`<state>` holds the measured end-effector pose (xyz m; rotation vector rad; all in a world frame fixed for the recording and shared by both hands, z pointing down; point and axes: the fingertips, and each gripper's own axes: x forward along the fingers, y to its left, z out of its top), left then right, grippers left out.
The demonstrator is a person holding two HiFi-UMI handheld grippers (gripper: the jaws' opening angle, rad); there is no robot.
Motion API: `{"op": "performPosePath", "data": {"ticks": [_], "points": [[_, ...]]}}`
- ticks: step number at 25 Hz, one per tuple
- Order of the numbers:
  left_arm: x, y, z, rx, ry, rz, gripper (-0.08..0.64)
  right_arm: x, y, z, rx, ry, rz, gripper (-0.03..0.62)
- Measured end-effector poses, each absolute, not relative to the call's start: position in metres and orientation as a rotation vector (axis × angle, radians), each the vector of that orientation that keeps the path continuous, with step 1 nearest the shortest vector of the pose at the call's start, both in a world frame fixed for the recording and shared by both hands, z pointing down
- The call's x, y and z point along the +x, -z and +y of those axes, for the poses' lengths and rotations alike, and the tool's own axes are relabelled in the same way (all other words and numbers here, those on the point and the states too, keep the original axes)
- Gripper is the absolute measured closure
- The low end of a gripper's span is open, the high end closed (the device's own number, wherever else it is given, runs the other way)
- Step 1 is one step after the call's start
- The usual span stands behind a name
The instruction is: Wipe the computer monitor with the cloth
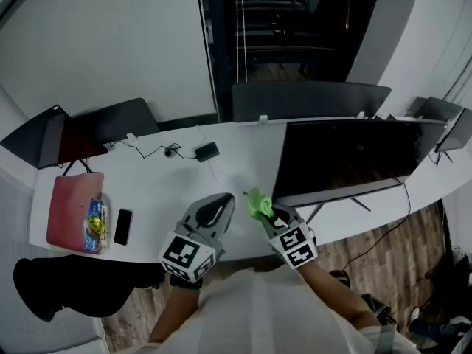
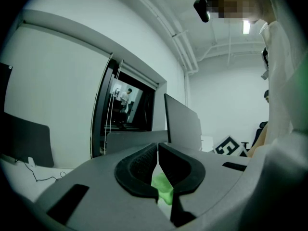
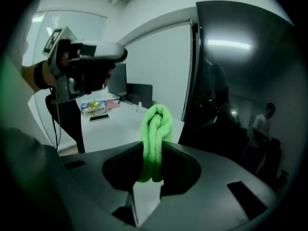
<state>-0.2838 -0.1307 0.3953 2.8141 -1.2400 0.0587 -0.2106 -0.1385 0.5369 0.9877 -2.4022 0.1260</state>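
Seen from the head, the right claw [image 1: 267, 211] holds a fluffy green cloth [image 1: 256, 202] above the white surface [image 1: 169, 190], just beside the lower left corner of the dark flat computer monitor [image 1: 346, 157]. The left claw [image 1: 223, 203] hovers near. In the left gripper view that claw is pressed together, and a green patch behind it is probably the cloth. The right gripper view shows its claw pinching the folded cloth upright.

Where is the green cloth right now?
In the head view the cloth is clamped in the right gripper, over the front part of the desk, just left of the big monitor.
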Motion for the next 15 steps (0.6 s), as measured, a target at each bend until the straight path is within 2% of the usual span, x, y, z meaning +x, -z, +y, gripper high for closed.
{"op": "performPosePath", "data": {"ticks": [15], "points": [[-0.279, -0.378, -0.133, 2.821, 0.010, -1.259, 0.535, -0.218, -0.299, -0.159, 0.979, 0.313, -2.657, 0.523]]}}
